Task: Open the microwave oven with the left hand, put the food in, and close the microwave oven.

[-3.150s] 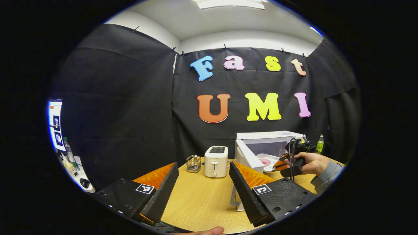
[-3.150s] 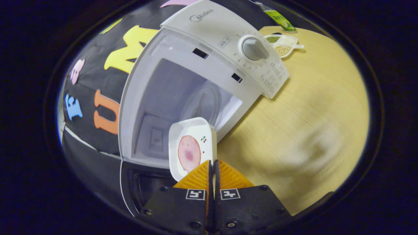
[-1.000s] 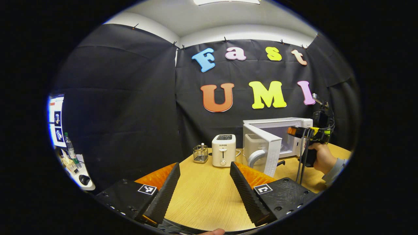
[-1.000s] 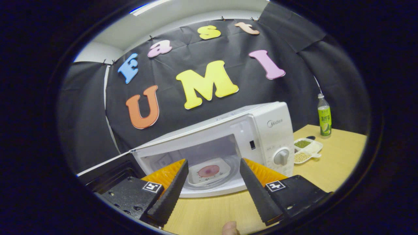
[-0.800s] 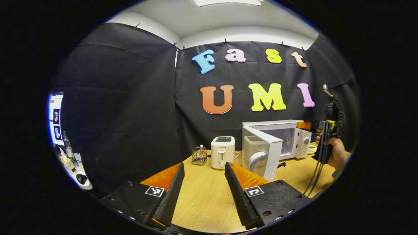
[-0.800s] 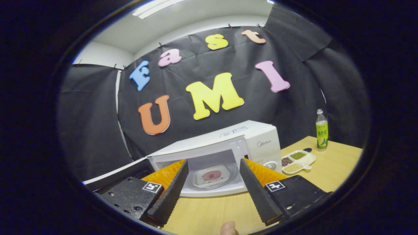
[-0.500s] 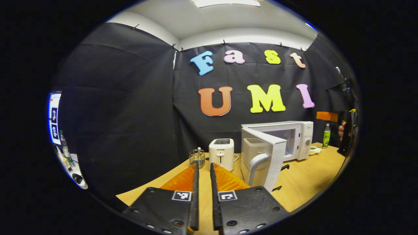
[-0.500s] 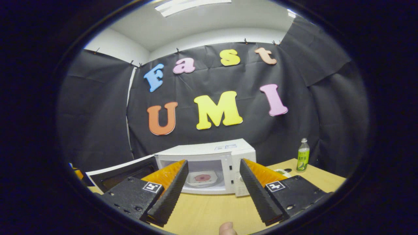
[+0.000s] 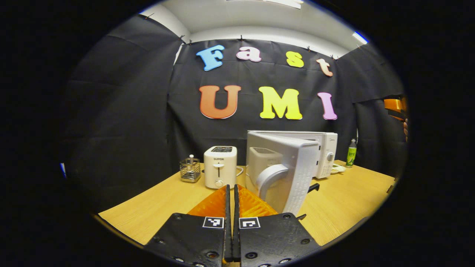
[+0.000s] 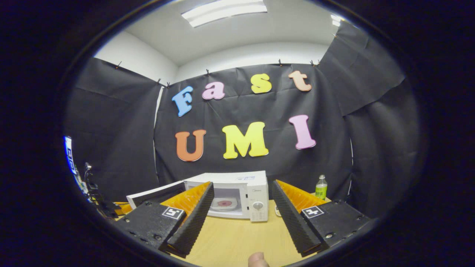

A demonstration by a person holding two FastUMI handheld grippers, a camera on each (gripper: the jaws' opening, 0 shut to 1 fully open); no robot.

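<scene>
The white microwave [image 10: 237, 196] sits low at centre in the right gripper view, door [image 9: 285, 170] swung open, a white dish [image 10: 223, 203] with pink food inside. The left gripper [image 9: 231, 215], its jaws now together where they stood apart a second ago, points at the door's curved handle [image 9: 268, 177]. The right gripper [image 10: 239, 207] has drawn back, ribbed jaws wide apart. A cream toaster [image 9: 220, 167] stands on the wooden desk [image 9: 345, 196].

white microwave [image 10: 237, 194] | pink food [image 10: 223, 203] on white plate | cream toaster [image 9: 220, 166] | light wood-grain desk [image 9: 345, 196] | green bottle [image 10: 321, 188] | orange-and-black ribbed jaws
</scene>
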